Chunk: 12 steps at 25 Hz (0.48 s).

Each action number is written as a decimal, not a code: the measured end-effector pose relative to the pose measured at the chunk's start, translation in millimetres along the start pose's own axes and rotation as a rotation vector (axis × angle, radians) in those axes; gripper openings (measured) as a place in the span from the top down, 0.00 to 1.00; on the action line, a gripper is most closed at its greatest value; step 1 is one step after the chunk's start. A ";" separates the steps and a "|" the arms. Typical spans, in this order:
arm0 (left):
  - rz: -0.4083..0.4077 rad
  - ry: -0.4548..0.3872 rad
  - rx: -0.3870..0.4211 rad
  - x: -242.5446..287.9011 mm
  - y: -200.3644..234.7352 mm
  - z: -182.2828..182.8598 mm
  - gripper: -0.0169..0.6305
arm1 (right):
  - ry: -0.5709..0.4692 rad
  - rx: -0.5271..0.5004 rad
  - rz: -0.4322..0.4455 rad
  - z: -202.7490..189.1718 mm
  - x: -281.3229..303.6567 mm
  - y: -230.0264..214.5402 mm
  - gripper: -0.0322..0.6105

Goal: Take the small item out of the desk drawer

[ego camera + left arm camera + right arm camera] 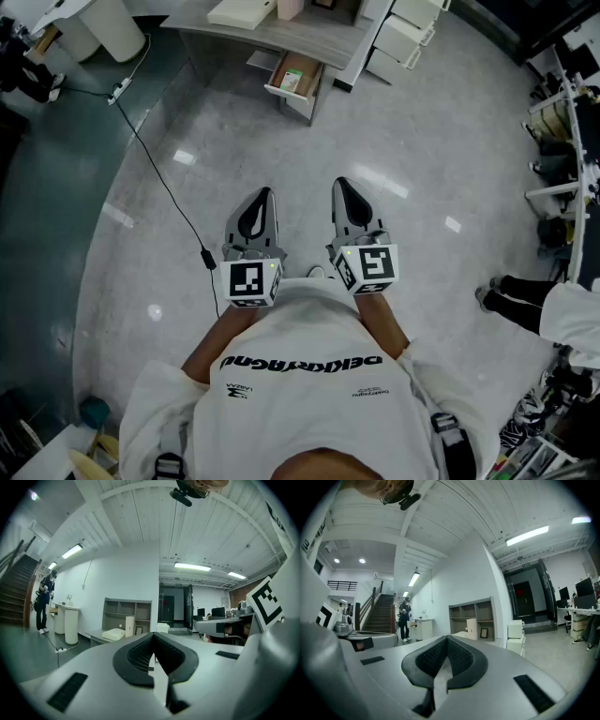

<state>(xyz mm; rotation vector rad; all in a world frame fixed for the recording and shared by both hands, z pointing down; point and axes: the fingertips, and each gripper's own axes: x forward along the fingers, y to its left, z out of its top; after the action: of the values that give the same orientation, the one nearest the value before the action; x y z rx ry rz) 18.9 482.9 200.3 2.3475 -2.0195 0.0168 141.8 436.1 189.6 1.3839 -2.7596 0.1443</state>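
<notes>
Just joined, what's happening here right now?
A person stands on the open floor, holding the left gripper and right gripper level in front, both shut and empty. The desk is ahead, its drawer open with a small item inside. Nothing has been reached yet.

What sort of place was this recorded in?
Probably an open-plan office or lab: a desk with an open drawer, computer monitors further back, and a staircase at the side.
</notes>
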 end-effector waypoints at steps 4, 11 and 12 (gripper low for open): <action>-0.010 0.005 0.003 2.0 7.9 -2.1 0.95 | -0.007 0.019 -0.024 0.0 4.6 2.2 0.91; -0.043 0.007 0.007 -8.1 29.7 -5.8 0.95 | -0.033 0.026 -0.094 2.1 7.4 17.8 0.91; -0.047 0.003 0.006 -10.5 32.2 -5.4 0.95 | -0.036 0.020 -0.099 3.2 6.5 21.7 0.91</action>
<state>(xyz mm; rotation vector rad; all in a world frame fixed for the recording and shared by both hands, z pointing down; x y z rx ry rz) -14.4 488.8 206.2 2.3966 -1.9645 0.0244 120.5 443.6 185.6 1.5389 -2.7179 0.1447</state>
